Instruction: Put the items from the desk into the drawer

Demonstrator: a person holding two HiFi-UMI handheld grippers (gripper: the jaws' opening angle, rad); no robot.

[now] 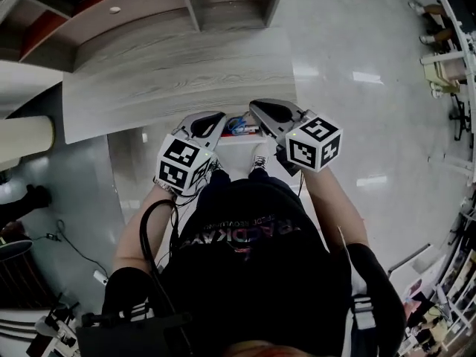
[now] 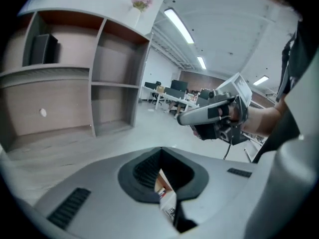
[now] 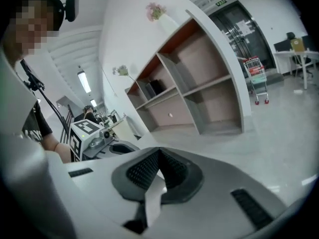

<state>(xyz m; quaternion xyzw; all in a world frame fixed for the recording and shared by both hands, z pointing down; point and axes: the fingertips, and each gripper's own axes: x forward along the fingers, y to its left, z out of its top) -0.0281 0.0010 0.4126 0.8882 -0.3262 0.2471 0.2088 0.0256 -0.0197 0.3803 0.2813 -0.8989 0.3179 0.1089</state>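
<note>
Blue item (image 1: 236, 125) lying in the white drawer (image 1: 239, 144) at the wooden desk's (image 1: 171, 73) edge, left gripper (image 1: 215, 118) and right gripper (image 1: 257, 108) flanking it above, both claws closed and empty

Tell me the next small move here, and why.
Probably lower the left gripper toward the drawer before releasing. Its jaws are shut on a small printed packet, and in the head view it hangs just left of the open drawer, where a blue item lies. The right gripper likewise pinches a white slip.
</note>
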